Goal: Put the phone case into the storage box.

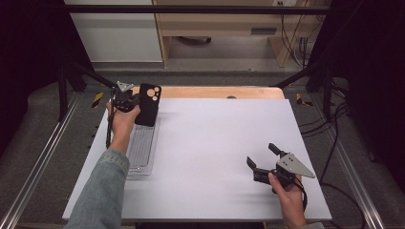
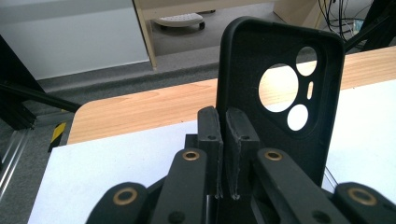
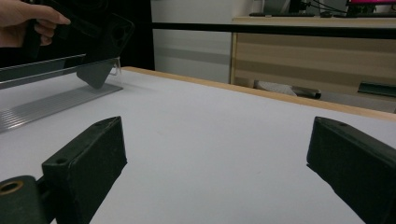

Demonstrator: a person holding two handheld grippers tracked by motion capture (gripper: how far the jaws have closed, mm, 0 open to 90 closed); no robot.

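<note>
A black phone case [image 1: 149, 105] with round camera cut-outs hangs upright over the far end of a clear ribbed tray [image 1: 142, 148] at the table's left. My left gripper [image 1: 128, 100] is shut on its side wall. In the left gripper view the case [image 2: 280, 93] rises just beyond the jaws, and the left gripper [image 2: 224, 135] pinches its edge. My right gripper [image 1: 261, 154] rests near the front right of the white mat, open and holding nothing. In the right gripper view its jaws stand wide apart around the right gripper [image 3: 219, 163], with the case [image 3: 105, 51] far off at upper left.
The white mat [image 1: 215, 143] covers a wooden table whose bare strip [image 1: 215, 92] runs along the far edge. Black frame struts [image 1: 305, 71] slant at both far corners. A wooden cabinet [image 1: 229, 28] stands on the floor behind.
</note>
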